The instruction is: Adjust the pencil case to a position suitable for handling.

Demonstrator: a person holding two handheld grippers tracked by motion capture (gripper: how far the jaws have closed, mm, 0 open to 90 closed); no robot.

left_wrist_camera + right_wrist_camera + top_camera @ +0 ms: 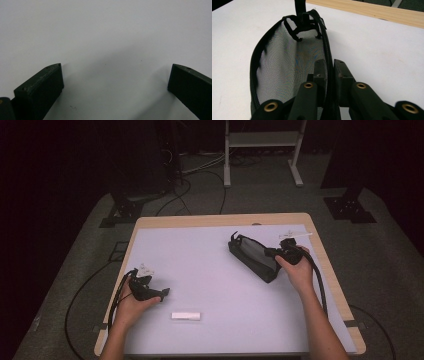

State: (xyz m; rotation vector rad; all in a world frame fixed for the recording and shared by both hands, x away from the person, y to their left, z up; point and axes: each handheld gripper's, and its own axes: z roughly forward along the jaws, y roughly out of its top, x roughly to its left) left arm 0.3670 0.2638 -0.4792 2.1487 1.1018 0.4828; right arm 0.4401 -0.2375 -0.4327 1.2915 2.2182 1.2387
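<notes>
Holding the mesh pouch (287, 62) at centre right of the surface (200, 265), your right tongs (329, 72) are clamped on its zipper rim. It is soft and light; grip the stiffer rim. Left tongs (115, 82) stand apart, empty.

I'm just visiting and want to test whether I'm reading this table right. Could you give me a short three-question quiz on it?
1. True or false: the right gripper is shut on the rim of the black mesh pouch.
2. Which gripper has its jaws wide open over bare table: A) left gripper, B) right gripper?
3. What small pale thing lies on the white mat near the front edge?

Key: 1. True; its jaws pinch the zipper edge. 2. A. 3. A small white rectangular block, lying flat, apart from both grippers.
</notes>
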